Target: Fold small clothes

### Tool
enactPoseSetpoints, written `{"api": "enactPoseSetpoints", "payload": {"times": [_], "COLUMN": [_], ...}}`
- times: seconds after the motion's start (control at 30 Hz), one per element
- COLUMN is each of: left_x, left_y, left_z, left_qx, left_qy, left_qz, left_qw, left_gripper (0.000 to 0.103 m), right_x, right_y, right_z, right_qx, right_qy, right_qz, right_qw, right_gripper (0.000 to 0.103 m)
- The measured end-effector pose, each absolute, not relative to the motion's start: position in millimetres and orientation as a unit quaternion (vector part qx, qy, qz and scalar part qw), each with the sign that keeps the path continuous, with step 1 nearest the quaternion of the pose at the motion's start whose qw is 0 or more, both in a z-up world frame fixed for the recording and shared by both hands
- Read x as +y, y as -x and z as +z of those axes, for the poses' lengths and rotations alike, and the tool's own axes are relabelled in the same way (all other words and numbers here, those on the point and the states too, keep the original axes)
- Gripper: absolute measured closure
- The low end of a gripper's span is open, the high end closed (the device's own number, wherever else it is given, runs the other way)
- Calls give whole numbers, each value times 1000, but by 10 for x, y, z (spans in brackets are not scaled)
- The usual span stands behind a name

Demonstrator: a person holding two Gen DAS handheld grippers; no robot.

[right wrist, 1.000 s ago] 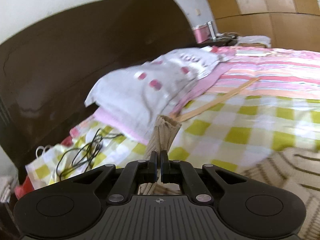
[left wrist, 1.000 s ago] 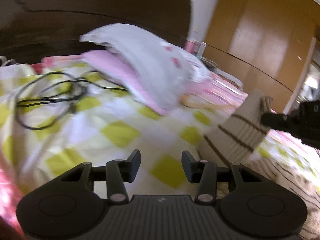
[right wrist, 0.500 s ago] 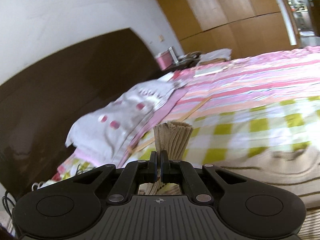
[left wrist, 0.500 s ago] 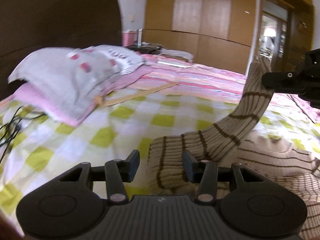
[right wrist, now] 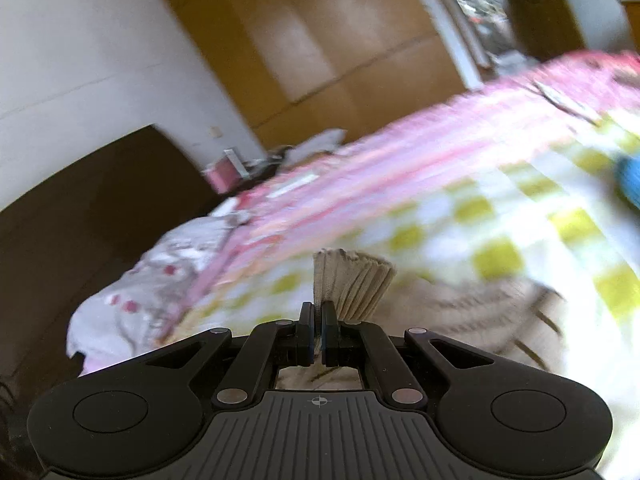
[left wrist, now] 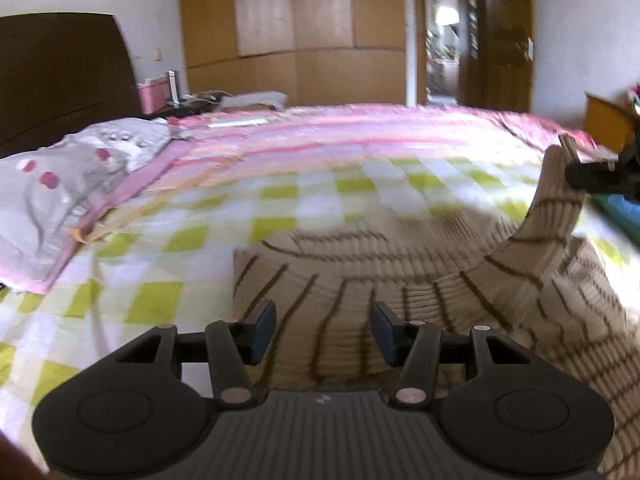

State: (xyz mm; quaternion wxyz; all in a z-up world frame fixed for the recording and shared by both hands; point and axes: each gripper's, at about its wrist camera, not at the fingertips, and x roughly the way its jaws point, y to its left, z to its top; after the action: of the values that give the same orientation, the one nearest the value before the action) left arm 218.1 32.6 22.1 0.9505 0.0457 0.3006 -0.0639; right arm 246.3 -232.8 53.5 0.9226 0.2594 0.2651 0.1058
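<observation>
Okay, my right gripper (right wrist: 318,328) is clenched on the sweater's (left wrist: 400,280) ribbed cuff (right wrist: 352,284), lifting that sleeve up at 3 o'clock in the left view. My left gripper (left wrist: 323,332) hangs released, fingers wide, just over the sweater's near edge at 6 o'clock. Sweater lies spread on the checked sheet (left wrist: 168,240); pillow (left wrist: 60,184) at 9 o'clock, wardrobe (left wrist: 292,32) at 12.
</observation>
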Motion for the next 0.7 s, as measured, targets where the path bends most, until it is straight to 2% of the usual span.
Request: {"api": "enactPoseSetpoints", "payload": {"times": [0.13,0.2,0.27,0.53,0.7], "left_x": [210,190,217,371,415], "left_y": [-2139,-2091,-2074,-2052,-2124], "left_z": [107,117,134,258,341], "left_qx": [324,327,329,316,296], "left_qy": [-61,-68,-74,-61,-36], "left_qz": [-65,-65,-67,-68,-59], "left_qw": [942,940,939,944,953], "left_gripper": [46,46,46,46,46], "right_x": [-2540,-2603,-2633,-2753,-2656], "right_y": [-2404,-2384,-2352,-2260,-2181], "right_z": [69,-78,-156,-120,28], "right_qx": [309,325,331,318,294], "right_qy": [-278,-288,-306,-332,-284], "right_qz": [70,57,58,70,56], "right_qw": [907,899,891,885,911], "right_gripper": [99,93,92,91,91]}}
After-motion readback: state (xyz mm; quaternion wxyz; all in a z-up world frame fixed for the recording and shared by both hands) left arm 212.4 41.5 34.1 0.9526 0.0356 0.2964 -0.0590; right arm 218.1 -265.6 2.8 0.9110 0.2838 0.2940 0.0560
